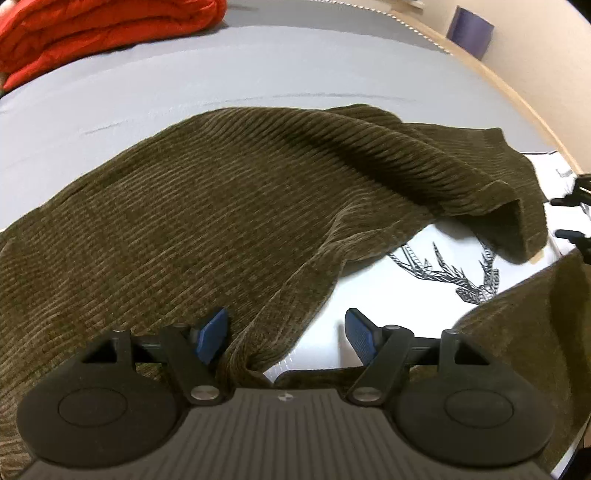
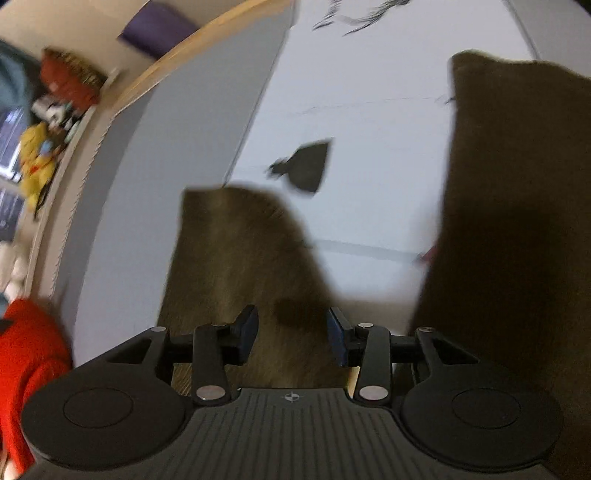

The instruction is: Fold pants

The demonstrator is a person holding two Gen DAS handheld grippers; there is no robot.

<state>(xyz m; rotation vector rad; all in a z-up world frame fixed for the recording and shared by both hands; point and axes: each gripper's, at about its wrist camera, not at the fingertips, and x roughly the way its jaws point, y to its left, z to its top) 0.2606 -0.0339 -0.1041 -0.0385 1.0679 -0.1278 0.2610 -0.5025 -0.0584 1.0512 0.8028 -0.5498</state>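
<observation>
Olive-brown corduroy pants (image 1: pixel 207 206) lie spread on a bed. One leg end (image 1: pixel 517 206) curls over a white cover with a black deer print (image 1: pixel 458 273). My left gripper (image 1: pixel 286 334) is open just above the cloth. A raised fold of the pants (image 1: pixel 251 350) sits against its left blue pad (image 1: pixel 212 336), and the right pad is clear of it. In the blurred right wrist view, my right gripper (image 2: pixel 291 334) stands open over a pants leg (image 2: pixel 240 258), its pads not pressing on the fabric. More of the pants (image 2: pixel 517 221) fills the right side.
A grey sheet (image 1: pixel 184 85) covers the bed beyond the pants. A folded red blanket (image 1: pixel 92 33) lies at the far left, also seen as the red blanket (image 2: pixel 26 369). A wooden bed edge (image 2: pixel 177 62) and a cluttered shelf with toys (image 2: pixel 37 166) run along the wall.
</observation>
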